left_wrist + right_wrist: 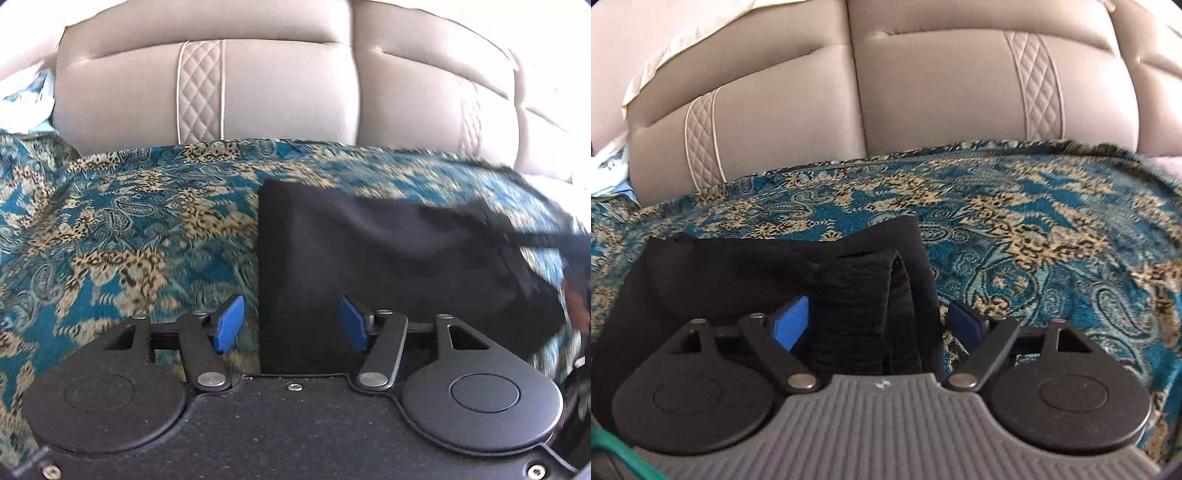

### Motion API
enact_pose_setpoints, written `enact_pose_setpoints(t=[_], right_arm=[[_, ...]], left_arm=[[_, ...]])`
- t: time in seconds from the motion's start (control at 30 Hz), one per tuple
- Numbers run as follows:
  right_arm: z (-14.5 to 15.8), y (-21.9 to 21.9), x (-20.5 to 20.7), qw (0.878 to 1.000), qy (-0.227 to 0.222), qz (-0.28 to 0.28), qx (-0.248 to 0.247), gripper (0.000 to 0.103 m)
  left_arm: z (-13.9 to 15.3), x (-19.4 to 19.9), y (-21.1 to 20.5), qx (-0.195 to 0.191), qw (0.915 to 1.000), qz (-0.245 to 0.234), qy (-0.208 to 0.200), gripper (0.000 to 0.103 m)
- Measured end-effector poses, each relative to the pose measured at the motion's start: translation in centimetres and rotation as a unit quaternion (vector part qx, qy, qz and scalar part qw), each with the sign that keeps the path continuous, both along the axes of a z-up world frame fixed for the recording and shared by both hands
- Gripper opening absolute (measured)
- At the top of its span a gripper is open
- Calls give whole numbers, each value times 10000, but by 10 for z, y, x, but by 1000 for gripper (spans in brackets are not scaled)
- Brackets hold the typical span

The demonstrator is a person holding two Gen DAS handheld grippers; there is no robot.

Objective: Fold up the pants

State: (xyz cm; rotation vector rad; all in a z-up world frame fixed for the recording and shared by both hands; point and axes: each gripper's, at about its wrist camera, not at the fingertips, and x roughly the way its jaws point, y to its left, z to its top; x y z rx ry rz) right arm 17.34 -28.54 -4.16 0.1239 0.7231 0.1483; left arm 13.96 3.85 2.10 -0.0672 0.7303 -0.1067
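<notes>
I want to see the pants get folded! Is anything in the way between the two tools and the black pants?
No, nothing visible is. The left tool is open over the left edge of the black pants, and the right tool is open around their bunched end. Only the patterned blanket lies underneath.

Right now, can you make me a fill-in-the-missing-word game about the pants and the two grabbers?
1. The pants are the color ____.
2. They lie on a teal and gold patterned cloth spread over a ____ sofa.
3. The jaws of the left gripper and the right gripper are both ____, gripping nothing.
4. In the right wrist view, a rolled-up part of the pants sits between the two ____ pads.

Missing words: black; beige; open; blue
</notes>
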Motion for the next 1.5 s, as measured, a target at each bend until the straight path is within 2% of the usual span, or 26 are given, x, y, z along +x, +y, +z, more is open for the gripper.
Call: enact_pose_setpoints(t=[0.1, 0.23, 0.4, 0.7, 0.93, 1.0, 1.03, 1.13, 1.27, 1.33, 1.5], right_arm=[[0, -3, 2, 9996, 25, 200, 194, 74], [0, -2, 0, 9991, -31, 339, 232, 69], [-1, -6, 0, 9987, -29, 368, 360, 68], [-1, -6, -2, 9984, -64, 394, 390, 68], [-1, -6, -2, 9984, -75, 398, 390, 68], [-1, -6, -2, 9984, -75, 397, 388, 68], [-1, -6, -2, 9984, -75, 393, 390, 68], [-1, -6, -3, 9985, -80, 388, 385, 68], [-1, -5, -3, 9985, -89, 385, 376, 68], [-1, -5, -3, 9985, -90, 388, 371, 68], [-1, -4, -3, 9985, -105, 402, 347, 68]], left_arm=[[0, 29, 11, -107, 9998, 169, 23, 57], [-3, 67, 27, -442, 9982, 382, 121, 57], [-12, 98, 43, -1038, 9934, 400, 288, 54], [-22, 122, 33, -1276, 9904, -80, 526, 51], [-32, 138, 34, -1603, 9854, -101, 564, 59], [-32, 139, 34, -1628, 9850, -175, 548, 65], [-33, 139, 33, -1634, 9848, -251, 531, 74], [-32, 137, 25, -1495, 9861, -514, 521, 91], [-33, 132, 9, -1043, 9909, -736, 430, 97], [-34, 132, 5, -974, 9915, -759, 411, 101], [-34, 133, -2, -832, 9930, -745, 378, 101]])
